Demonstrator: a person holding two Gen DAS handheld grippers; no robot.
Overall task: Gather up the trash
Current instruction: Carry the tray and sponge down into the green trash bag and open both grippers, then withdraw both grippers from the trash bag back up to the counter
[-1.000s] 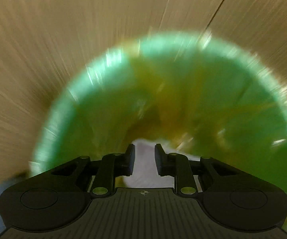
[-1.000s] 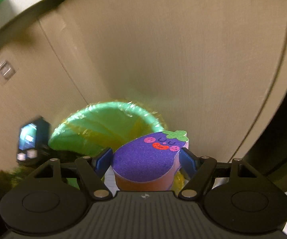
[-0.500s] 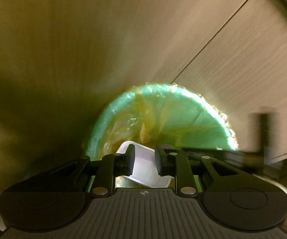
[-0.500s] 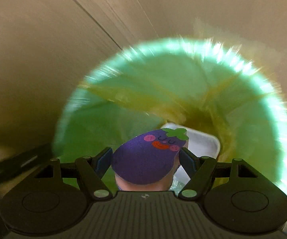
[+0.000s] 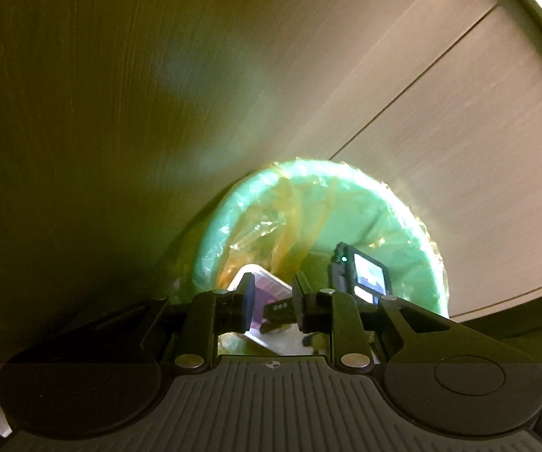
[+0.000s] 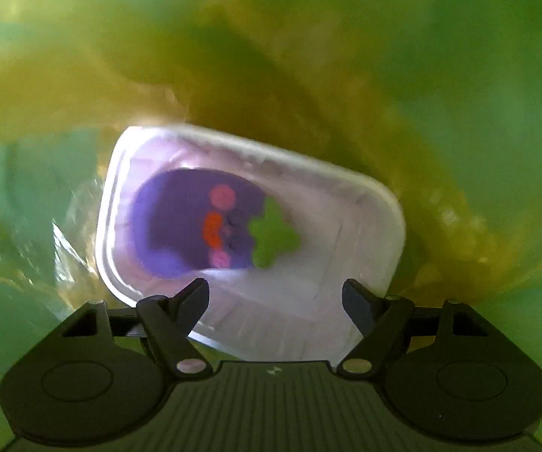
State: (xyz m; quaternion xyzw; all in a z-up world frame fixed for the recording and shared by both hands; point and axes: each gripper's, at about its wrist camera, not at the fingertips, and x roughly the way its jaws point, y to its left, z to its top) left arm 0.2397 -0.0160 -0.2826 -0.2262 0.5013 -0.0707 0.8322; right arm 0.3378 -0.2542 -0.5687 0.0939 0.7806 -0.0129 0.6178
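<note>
The right tongs (image 6: 275,293) point steeply down into a green bin (image 6: 515,150) lined with a yellowish plastic bag (image 6: 82,86). Their jaws have just been opening and now stand wide apart with nothing between them. Just ahead of their tips, a purple eggplant-shaped sponge (image 6: 195,222) with pink cheeks, a red mouth and a green stem lies free inside a white plastic tray (image 6: 346,218), which rests tilted at the bottom of the bag. The sponge is blurred; it touches neither jaw.

The left tongs (image 5: 271,301) hover above and to one side of the bin's rim (image 5: 225,226), jaws partly apart and gripping nothing. Beyond their tips, a corner of the white tray (image 5: 267,282) shows down in the bag. Just right of their tips, the right tool's body with its small lit screen (image 5: 368,275) and a green indicator light reaches into the bin. Some pale characters sit on a dark part between the jaws, too small to read. Pale wooden cabinet panels (image 5: 459,132) rise behind the bin.
</note>
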